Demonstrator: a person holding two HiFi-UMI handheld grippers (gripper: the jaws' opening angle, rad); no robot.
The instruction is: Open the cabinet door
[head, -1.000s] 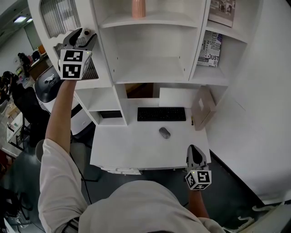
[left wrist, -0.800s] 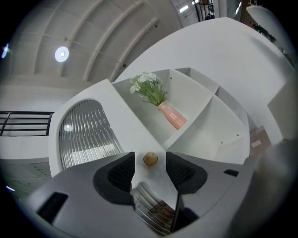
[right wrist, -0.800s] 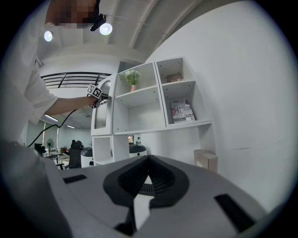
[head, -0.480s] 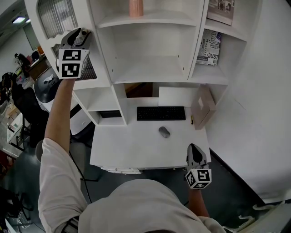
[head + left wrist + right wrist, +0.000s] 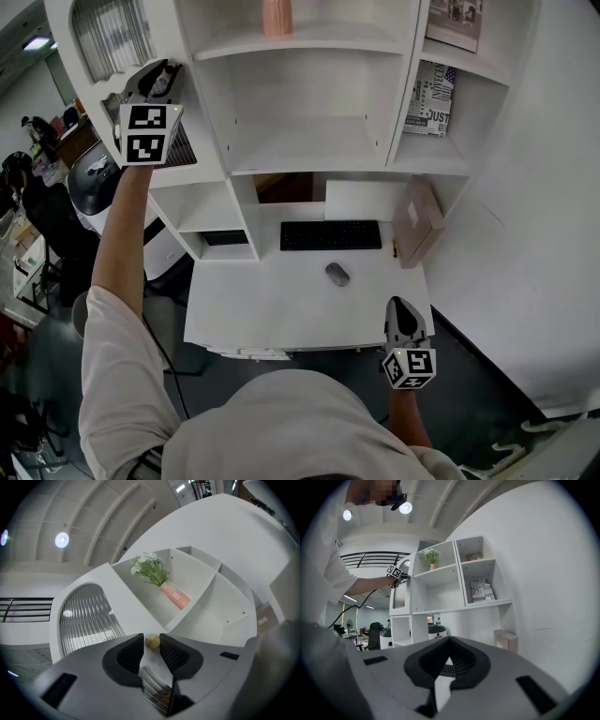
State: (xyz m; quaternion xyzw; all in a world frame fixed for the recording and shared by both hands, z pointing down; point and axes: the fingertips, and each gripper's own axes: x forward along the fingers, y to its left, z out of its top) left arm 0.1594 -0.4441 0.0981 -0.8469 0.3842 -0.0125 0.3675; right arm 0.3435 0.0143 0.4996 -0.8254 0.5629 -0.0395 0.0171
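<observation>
Your left hand-held gripper (image 5: 152, 638) has just been closing. Its jaws now stand narrow, with the ribbed pads pressing either side of the small round brass-coloured knob (image 5: 152, 642) on the cabinet door (image 5: 86, 620). That door is white-framed with an arched ribbed glass pane and sits at the shelf unit's upper left. Its knob edge is beside the open shelf holding a pink vase (image 5: 176, 596). Your right hand-held gripper (image 5: 449, 641) is closed and empty, near the white surface's (image 5: 281, 305) front right corner.

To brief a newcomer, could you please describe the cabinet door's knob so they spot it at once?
On the white shelf unit above the desk, the upper left holds an arched door of ribbed glass. The knob sits at its edge nearest the pink vase: a small tan ball amid all-white panels.
</observation>
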